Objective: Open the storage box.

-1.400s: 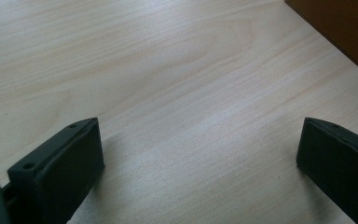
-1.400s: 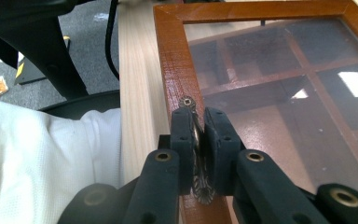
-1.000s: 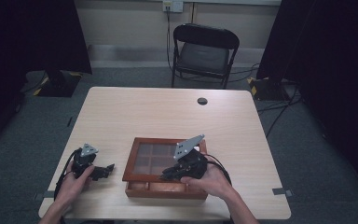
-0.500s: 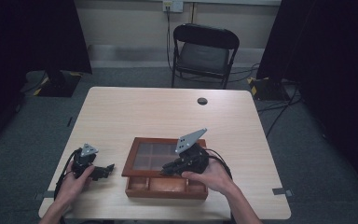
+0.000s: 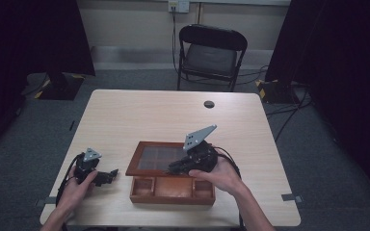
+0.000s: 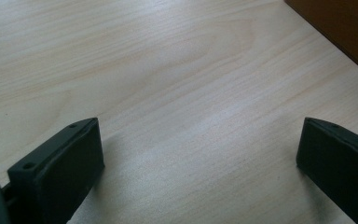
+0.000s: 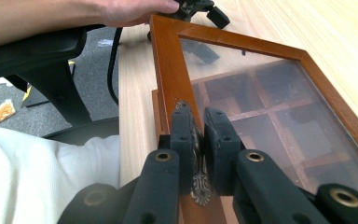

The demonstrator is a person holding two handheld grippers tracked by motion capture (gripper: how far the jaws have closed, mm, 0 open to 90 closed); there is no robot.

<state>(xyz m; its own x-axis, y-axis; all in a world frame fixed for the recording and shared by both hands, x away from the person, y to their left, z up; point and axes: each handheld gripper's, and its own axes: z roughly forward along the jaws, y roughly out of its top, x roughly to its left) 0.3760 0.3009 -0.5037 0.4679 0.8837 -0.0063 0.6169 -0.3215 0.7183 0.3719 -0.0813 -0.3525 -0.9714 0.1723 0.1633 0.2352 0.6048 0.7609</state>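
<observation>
At the table's near edge sits a wooden compartment box (image 5: 172, 188), its glass-paned lid (image 5: 156, 159) partly raised. The right gripper (image 7: 198, 135) is clamped on the lid's brass latch (image 7: 199, 189): a small, slippery hold on a stiff, fragile panel. The left gripper (image 5: 107, 176) rests near the left edge, jaws apart and empty, well clear of the lid.

On the worktop (image 5: 139, 120) a box (image 5: 172, 188) stands near the front edge, a little right of the middle. Its lid (image 5: 156, 159) is tilted up over the box, and the right hand-held gripper (image 5: 174, 168) sits at the lid's front edge. The left hand-held gripper (image 5: 110, 176) rests on the worktop left of the box, apart from it. Behind the worktop stands a chair (image 5: 211, 55).
</observation>
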